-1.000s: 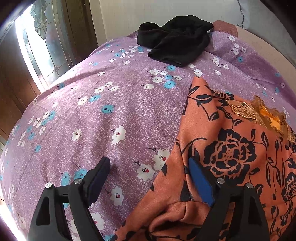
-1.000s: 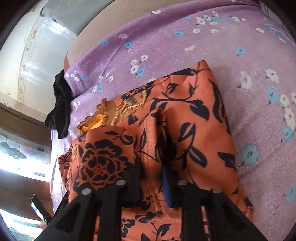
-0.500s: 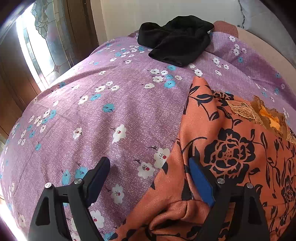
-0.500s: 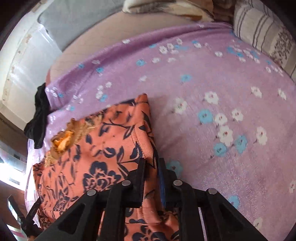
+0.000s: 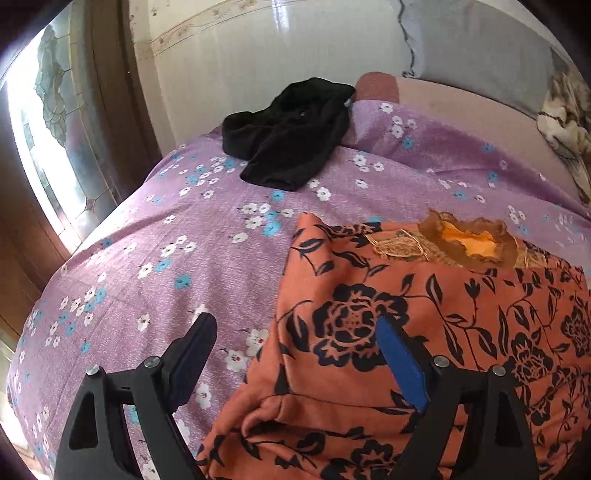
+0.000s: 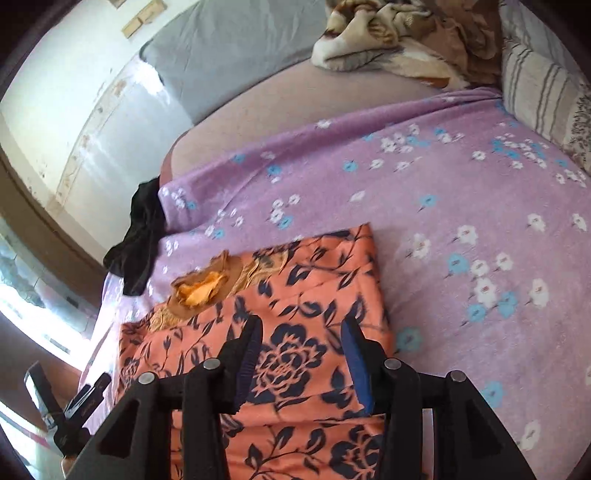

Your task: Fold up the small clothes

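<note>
An orange garment with black flowers (image 5: 424,314) lies folded on the purple flowered bedspread (image 5: 184,258), its gold embroidered neckline (image 5: 465,242) at the far side. My left gripper (image 5: 295,343) is open over the garment's left edge, one finger above the bedspread and one above the cloth. In the right wrist view the garment (image 6: 303,295) lies flat, and my right gripper (image 6: 301,343) is open just above it and holds nothing. The left gripper (image 6: 74,413) shows at the lower left there.
A black garment (image 5: 291,133) lies crumpled at the bed's far corner by the wall; it also shows in the right wrist view (image 6: 140,236). A brown blanket (image 6: 399,33) and a striped pillow (image 6: 546,81) lie at the head. A window (image 5: 48,147) is to the left.
My right gripper laid the folded-over cloth down, let go and opened, then drew back. My left gripper stayed open and tilted up a little.
</note>
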